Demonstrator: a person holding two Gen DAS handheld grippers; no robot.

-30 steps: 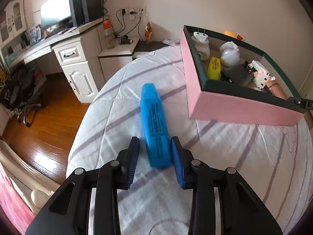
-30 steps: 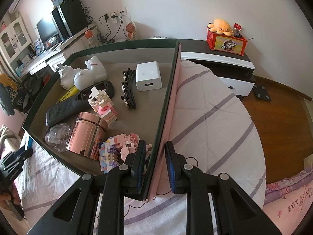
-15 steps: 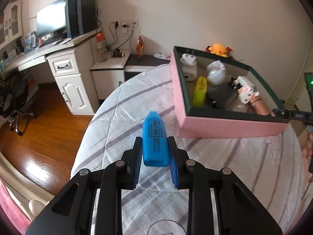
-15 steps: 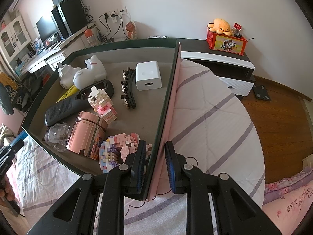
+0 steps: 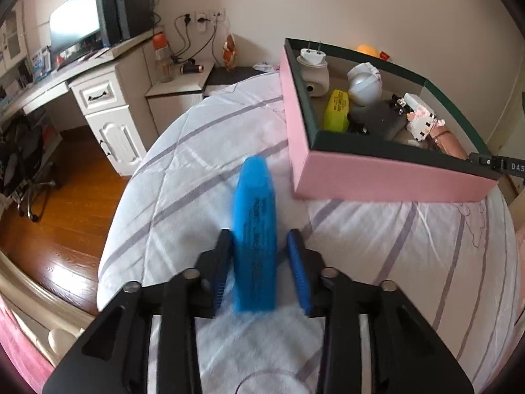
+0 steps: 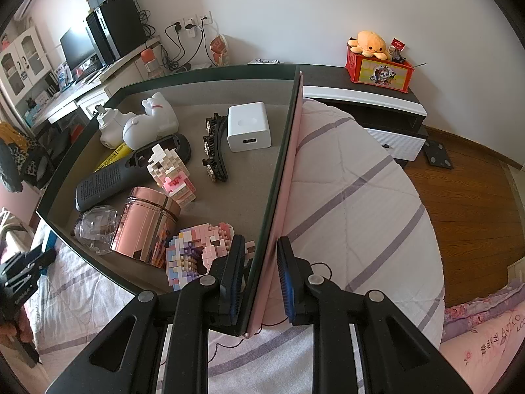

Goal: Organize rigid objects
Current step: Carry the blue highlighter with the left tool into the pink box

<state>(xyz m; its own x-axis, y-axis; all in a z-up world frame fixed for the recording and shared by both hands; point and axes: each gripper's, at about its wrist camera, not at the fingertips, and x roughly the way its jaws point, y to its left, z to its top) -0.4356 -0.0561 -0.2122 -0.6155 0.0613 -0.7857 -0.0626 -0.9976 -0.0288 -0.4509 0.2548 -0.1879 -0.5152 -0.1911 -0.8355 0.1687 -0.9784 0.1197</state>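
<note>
On the bed: white quilted cover with pale purple stripes, soft and creased; a wooden floor shows beyond its rounded edge.
Left gripper: black plastic tongs with ribbed blue pads; jaws opening, the highlighter between them; a gap shows at the right pad, while contact at the left pad is hard to judge.
Blue highlighter: chunky flat-sided plastic marker with black print, blurred, tapered cap pointing away over the cover; lettering unreadable.
Right gripper: same black tongs, clenched on the thin wall of the box near its corner, one pad inside, one outside.
Pink cardboard box: shallow, pink outside, dark green rim, grey-brown matte floor; resting on the cover.
Box contents: white square charger; white glossy cat figurine; black remote; shiny rose-gold metal tin; two knobbly brick-built figures; black hair clip; clear crumpled plastic piece.
Partly hidden: yellow highlighter, mostly covered in the right wrist view by the remote and figurine.
Cut off: left edge of the right wrist view shows the other tongs only in part.
</note>
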